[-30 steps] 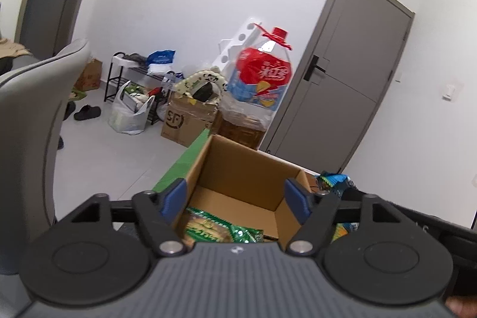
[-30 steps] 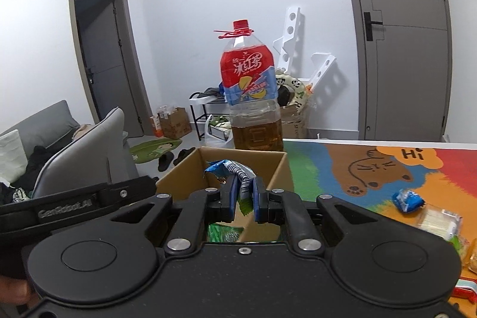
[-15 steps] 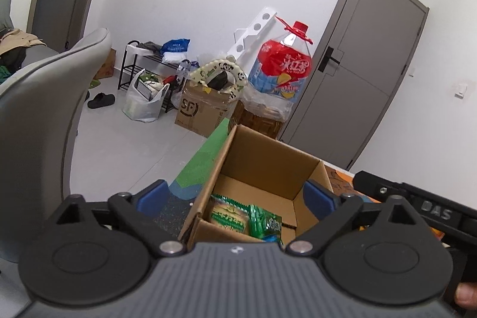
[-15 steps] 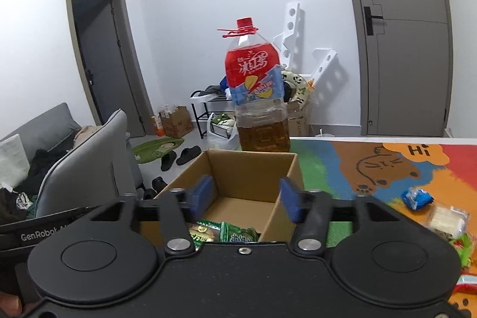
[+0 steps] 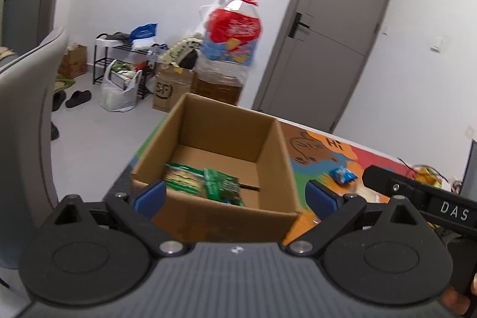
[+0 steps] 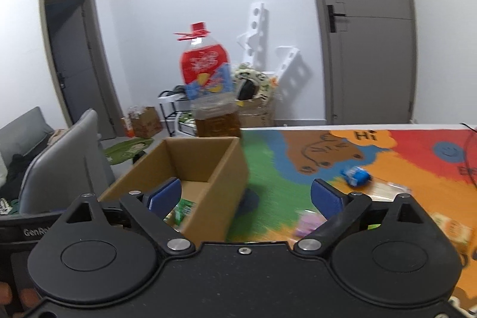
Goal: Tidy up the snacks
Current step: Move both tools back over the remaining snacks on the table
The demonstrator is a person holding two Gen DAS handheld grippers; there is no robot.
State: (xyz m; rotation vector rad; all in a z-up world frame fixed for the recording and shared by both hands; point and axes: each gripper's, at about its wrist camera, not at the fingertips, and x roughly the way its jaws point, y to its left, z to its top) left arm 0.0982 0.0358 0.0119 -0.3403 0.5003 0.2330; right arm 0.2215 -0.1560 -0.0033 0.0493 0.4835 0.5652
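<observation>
An open cardboard box (image 5: 226,139) stands on the colourful mat (image 6: 268,169), with green snack packets (image 5: 202,184) lying inside. My left gripper (image 5: 235,198) hovers open at the box's near wall, nothing between its fingers. In the right wrist view the box (image 6: 208,169) lies left of centre with a green packet (image 6: 183,209) showing inside. My right gripper (image 6: 246,194) is over the box's right wall and the mat; its jaws are opening and hold nothing. On the mat lie a blue packet (image 6: 356,175), a pink packet (image 6: 307,224) and a clear packet (image 6: 387,189).
A large oil bottle (image 5: 229,49) with a red label stands just behind the box. A grey chair (image 5: 23,109) is left of the table. Floor clutter, a rack and a shut door (image 5: 334,49) lie beyond. More packets sit at the mat's right edge (image 6: 450,228).
My right gripper let go of a blue-and-white packet over the box and spread its jaws wide. The left jaws widened too. Both views pulled back and swung toward the mat.
</observation>
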